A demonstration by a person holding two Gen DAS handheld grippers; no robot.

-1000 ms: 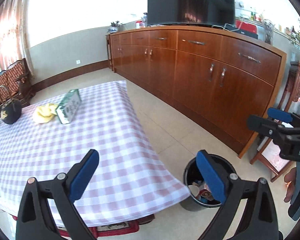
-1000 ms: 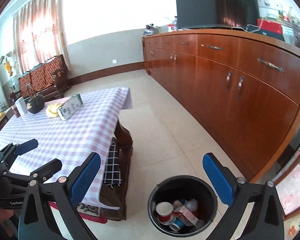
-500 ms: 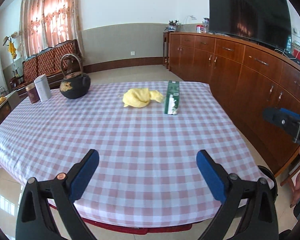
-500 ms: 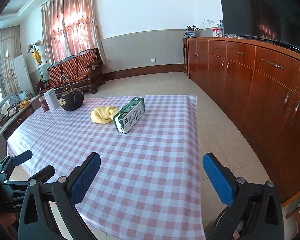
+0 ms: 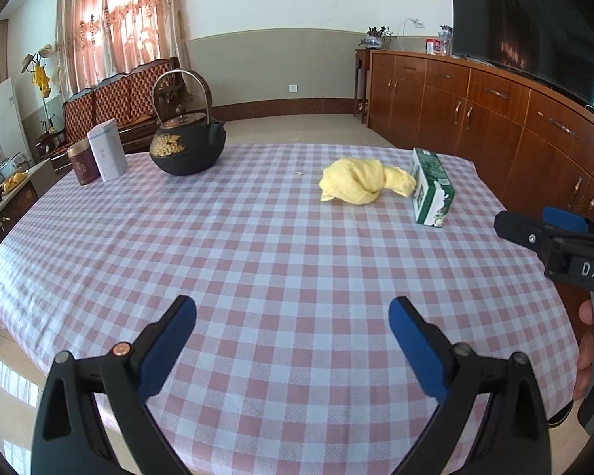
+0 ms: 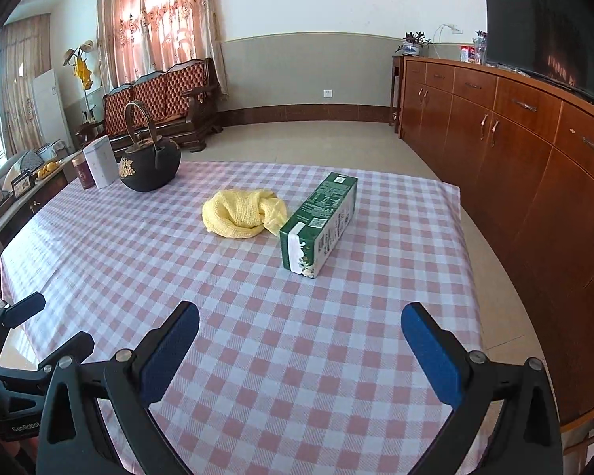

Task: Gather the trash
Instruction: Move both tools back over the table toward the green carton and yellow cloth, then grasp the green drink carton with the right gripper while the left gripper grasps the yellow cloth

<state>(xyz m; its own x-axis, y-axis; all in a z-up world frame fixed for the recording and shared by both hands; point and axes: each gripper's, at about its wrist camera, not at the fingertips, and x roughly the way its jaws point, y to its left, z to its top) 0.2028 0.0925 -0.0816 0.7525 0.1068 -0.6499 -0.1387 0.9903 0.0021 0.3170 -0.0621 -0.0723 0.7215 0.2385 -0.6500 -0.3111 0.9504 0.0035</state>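
Both hand-held grippers released, empty, hovering over near edge of worktop (image 6: 111, 245): left hand-held gripper (image 5: 293, 330), right hand-held gripper (image 6: 300, 334).

Likely trash: green carton (image 6: 319, 223) lying on side twd far right corner, yellow cloth (image 6: 243, 212) touching its left side.

Risks: carton sits close to right edge; clumsy nudge could slide it off. Jaw may snag cloth along w/ carton.

Other stuff: black kettle (image 5: 186, 144), white tin (image 5: 107, 149), brown tin (image 5: 82, 160) at far left corner, well apart. Approach path open.

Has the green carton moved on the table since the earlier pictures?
No. The green carton lies beside the yellow cloth as before; only the cameras turned.
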